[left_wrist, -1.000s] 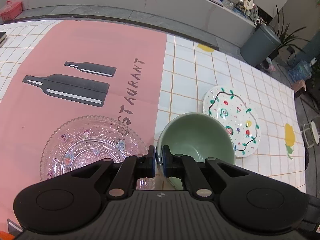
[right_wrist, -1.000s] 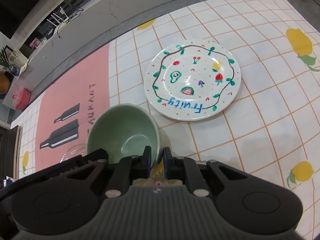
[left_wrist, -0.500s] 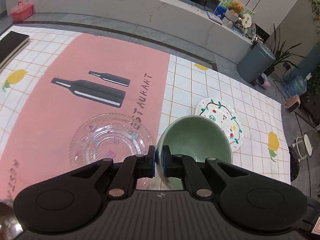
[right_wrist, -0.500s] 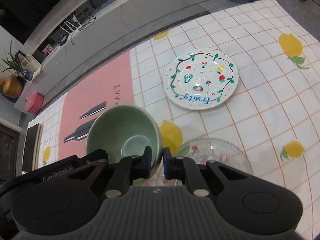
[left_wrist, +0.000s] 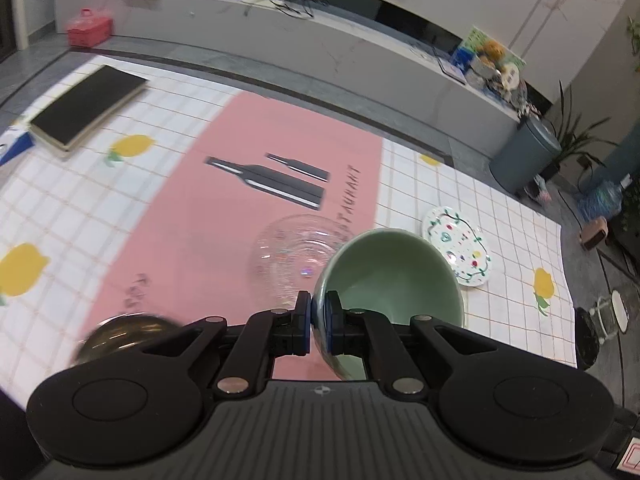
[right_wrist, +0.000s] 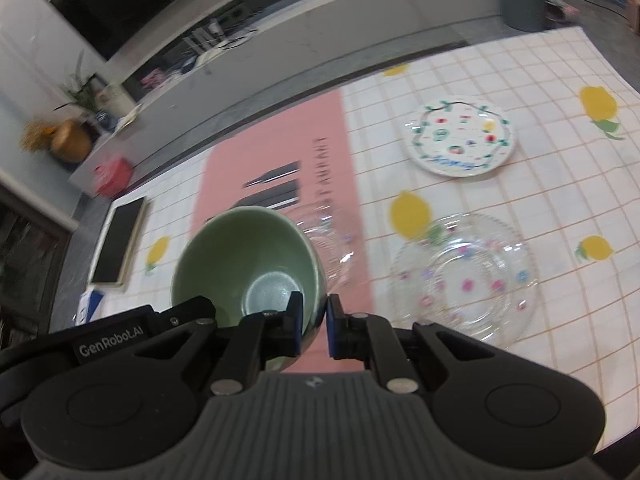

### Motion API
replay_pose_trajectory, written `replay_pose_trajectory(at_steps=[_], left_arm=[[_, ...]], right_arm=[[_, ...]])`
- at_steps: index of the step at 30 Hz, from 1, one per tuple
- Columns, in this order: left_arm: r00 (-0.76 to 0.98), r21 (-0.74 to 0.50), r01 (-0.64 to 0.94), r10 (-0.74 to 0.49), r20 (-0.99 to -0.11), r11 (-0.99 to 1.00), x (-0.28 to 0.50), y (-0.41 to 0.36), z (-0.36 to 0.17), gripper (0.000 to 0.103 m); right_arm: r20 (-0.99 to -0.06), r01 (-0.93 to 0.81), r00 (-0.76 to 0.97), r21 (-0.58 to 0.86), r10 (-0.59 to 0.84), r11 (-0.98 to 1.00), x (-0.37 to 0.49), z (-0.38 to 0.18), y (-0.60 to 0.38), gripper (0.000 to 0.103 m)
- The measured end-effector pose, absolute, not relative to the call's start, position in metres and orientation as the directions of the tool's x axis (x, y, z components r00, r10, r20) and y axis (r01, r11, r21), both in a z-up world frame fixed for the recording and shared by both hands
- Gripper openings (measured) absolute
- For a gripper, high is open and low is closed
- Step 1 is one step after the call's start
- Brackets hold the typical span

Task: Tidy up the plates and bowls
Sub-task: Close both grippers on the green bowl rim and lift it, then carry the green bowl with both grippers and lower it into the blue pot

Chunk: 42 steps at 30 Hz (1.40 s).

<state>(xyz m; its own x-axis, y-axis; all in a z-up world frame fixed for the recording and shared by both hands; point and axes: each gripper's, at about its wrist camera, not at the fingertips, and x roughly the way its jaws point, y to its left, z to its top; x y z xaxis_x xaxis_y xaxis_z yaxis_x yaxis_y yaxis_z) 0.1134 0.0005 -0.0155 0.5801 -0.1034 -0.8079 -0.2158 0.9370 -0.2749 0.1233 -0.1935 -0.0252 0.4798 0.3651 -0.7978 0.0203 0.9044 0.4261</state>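
Left wrist view: the tablecloth [left_wrist: 460,192] is seen far below, and above its glass plate [left_wrist: 296,256] the green bowl [left_wrist: 392,276] is carried by the rim, pinched by left gripper [left_wrist: 316,322] and right gripper [right_wrist: 314,322], so a stacking spot is judged needed next.

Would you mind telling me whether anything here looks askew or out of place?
Only the green bowl is off level: both the left gripper and right gripper pinch its rim, holding it tilted above the table. Nothing looks spilled or broken.
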Motion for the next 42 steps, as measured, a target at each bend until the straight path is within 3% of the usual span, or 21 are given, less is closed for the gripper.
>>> replay_pose_trajectory(at_steps=[12,21,42], left_arm=[[0.594,-0.269,-0.350,-0.009,-0.804,0.897,0.051,0.072,-0.007,0.008],[0.522,-0.282,-0.405,-0.033,-0.852,0.870,0.029,0.102,-0.035,0.008],[0.408,-0.147,-0.304,-0.010,-0.913,0.941,0.045,0.095,-0.076,0.010]], right_arm=[[-0.788,-0.153,0.393,0.452,0.474,0.879,0.087,-0.018,-0.114,0.009],[-0.837,-0.182,0.295,0.424,0.461,0.887,0.080,-0.044,-0.090,0.009],[-0.898,-0.192,0.219,0.343,0.381,0.919,0.088,-0.085,-0.072,0.008]])
